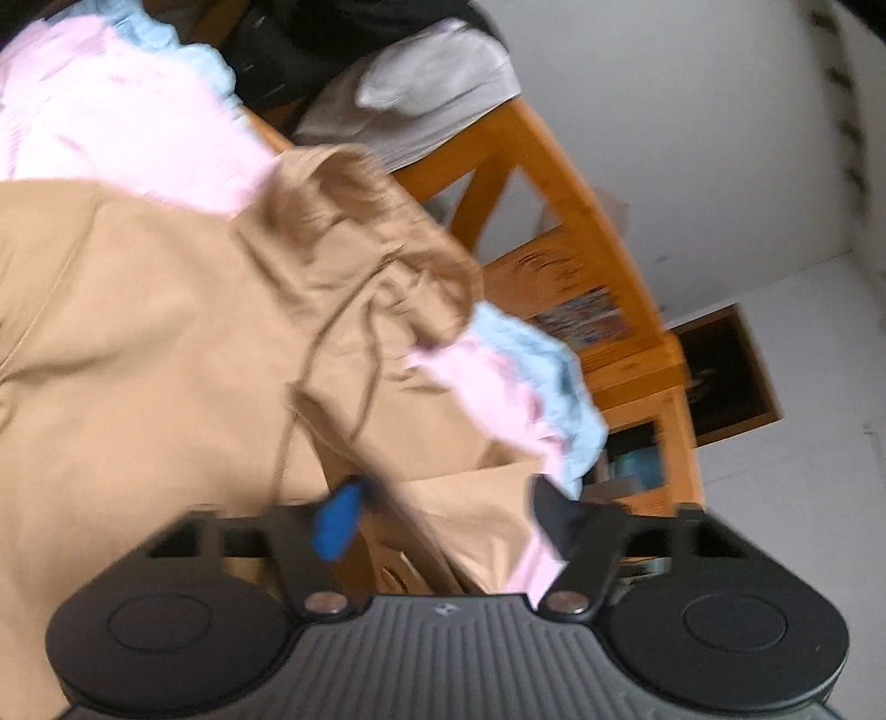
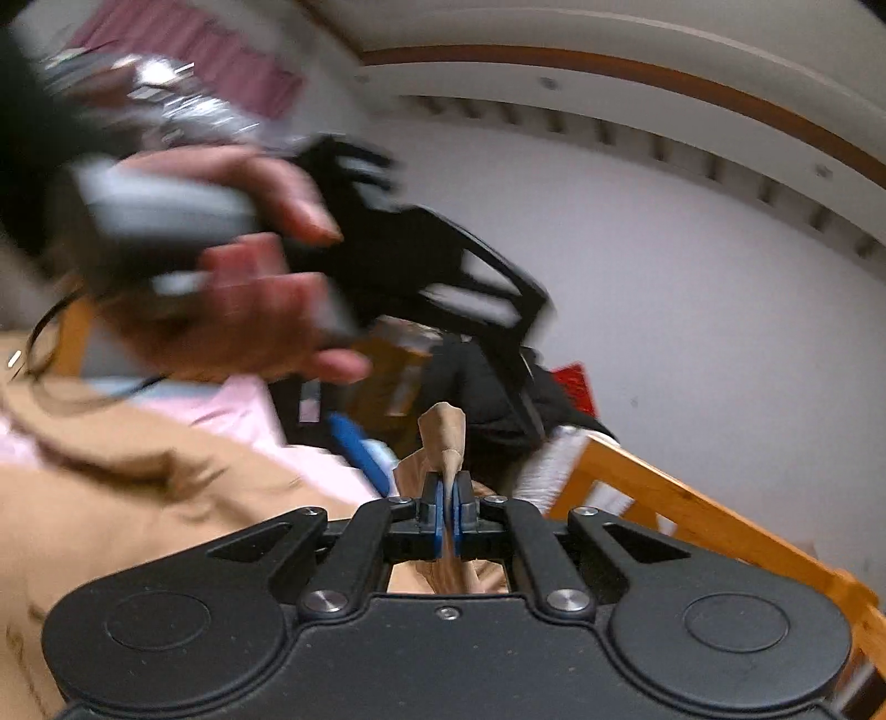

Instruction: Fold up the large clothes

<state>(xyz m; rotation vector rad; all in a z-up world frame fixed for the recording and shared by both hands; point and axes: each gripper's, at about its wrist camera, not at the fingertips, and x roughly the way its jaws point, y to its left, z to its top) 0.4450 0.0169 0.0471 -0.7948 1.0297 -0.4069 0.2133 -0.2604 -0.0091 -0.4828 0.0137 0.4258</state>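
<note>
A large tan garment (image 1: 166, 343) lies bunched over pink and light-blue clothes (image 1: 515, 382) on a wooden table (image 1: 609, 288). My left gripper (image 1: 443, 515) is open, its blue pad (image 1: 338, 520) at the garment's edge with tan cloth lying between the spread fingers. My right gripper (image 2: 447, 509) is shut on a pinched fold of the tan garment (image 2: 443, 437), which sticks up between the pads. The right wrist view also shows the person's hand holding the left gripper (image 2: 432, 266) above the clothes, blurred.
Grey folded cloth (image 1: 421, 99) and dark clothes (image 1: 343, 39) lie further along the table. A wooden rail (image 2: 720, 531) runs at the right. White wall behind. A dark framed picture (image 1: 725, 376) stands on the floor by the wall.
</note>
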